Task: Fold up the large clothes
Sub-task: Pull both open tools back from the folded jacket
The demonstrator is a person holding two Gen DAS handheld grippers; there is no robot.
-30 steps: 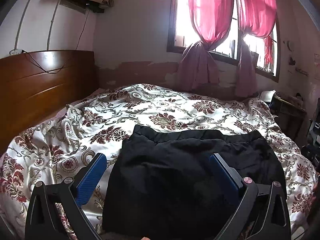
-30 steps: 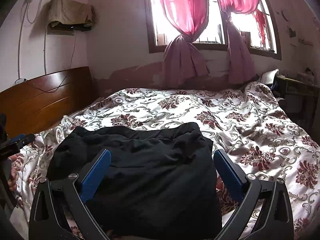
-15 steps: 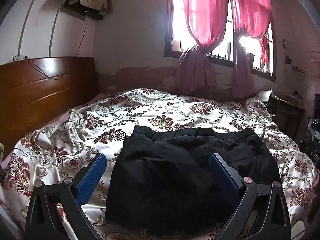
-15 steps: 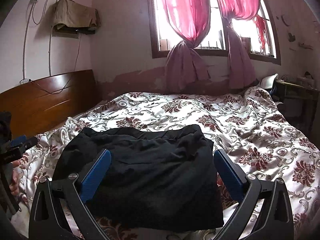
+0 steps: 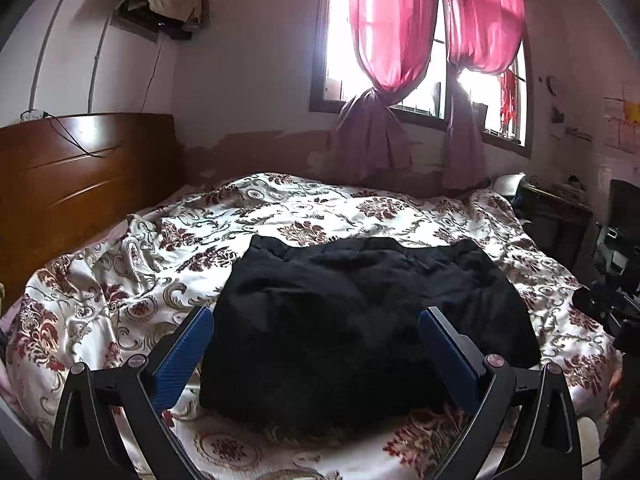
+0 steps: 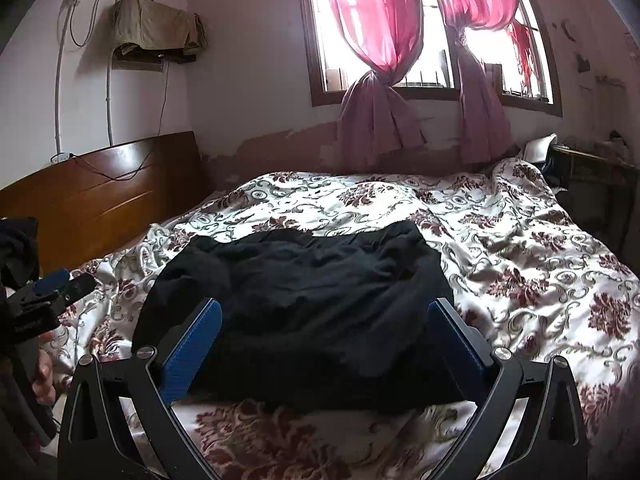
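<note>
The soft black folded garment [image 5: 360,312] is lying near the front edge of the floral-patterned bed [image 5: 120,280]. The left gripper [image 5: 316,344] and right gripper [image 6: 324,340] are hovering wide open and empty (probably limp cloth, best pinched at corners).

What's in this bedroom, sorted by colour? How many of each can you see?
Black: 1, the folded garment on the bed.
Pink: 2, the knotted curtains.
Blue-padded: 2, the left gripper and right gripper, both open.
Floral: 1, the bedspread.
Brown wood: 1, the headboard.
Total: 7
</note>
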